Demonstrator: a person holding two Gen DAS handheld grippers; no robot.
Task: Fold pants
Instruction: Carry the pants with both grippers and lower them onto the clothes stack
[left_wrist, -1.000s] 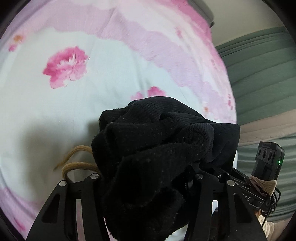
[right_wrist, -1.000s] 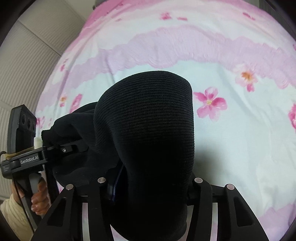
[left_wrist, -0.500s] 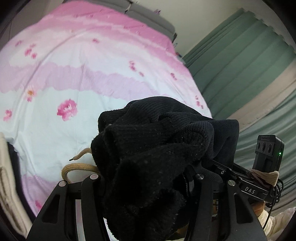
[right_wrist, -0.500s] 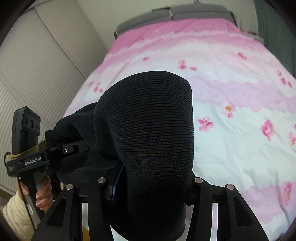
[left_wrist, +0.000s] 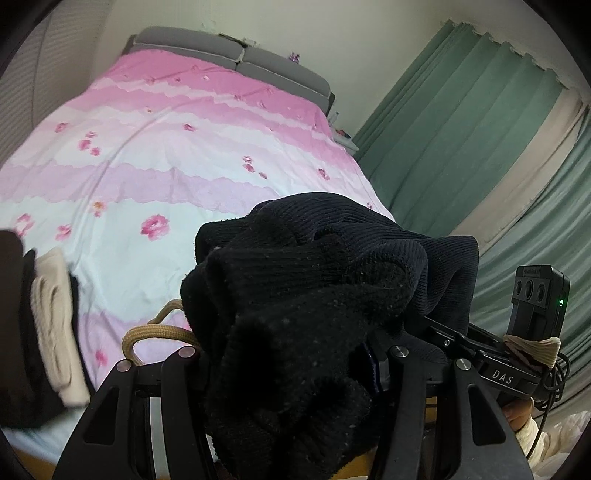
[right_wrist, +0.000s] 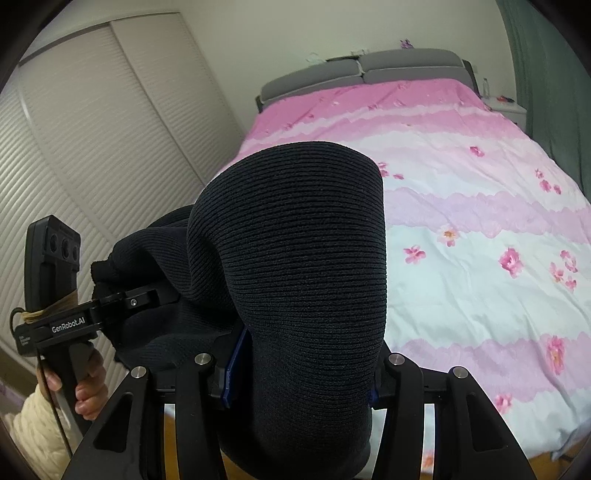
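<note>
Now both tongs (left_wrist: 291, 373) (right_wrist: 295, 373) higher above bed (right_wrist: 461, 206), pants (right_wrist: 295, 277) still clamped.

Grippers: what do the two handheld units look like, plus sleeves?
Both are matte black with silver bolt heads on the finger arms. The left claw reads "GenRobot.AI" in white; a black three-lens module is tied on with tan cord, and a black cable hangs below. The right claw reads "DAS"; its module shows a green light. Sleeves are cream knit.

1. A pink floral bedspread (left_wrist: 155, 177) covered the bed.
2. A grey headboard (right_wrist: 369, 68) stood at twelve o'clock.
3. Green curtains (left_wrist: 461, 140) hung at two o'clock.
4. Louvred wardrobe doors (right_wrist: 92, 129) filled ten o'clock.
5. A cream knitted garment (left_wrist: 51, 325) lay at nine o'clock.
</note>
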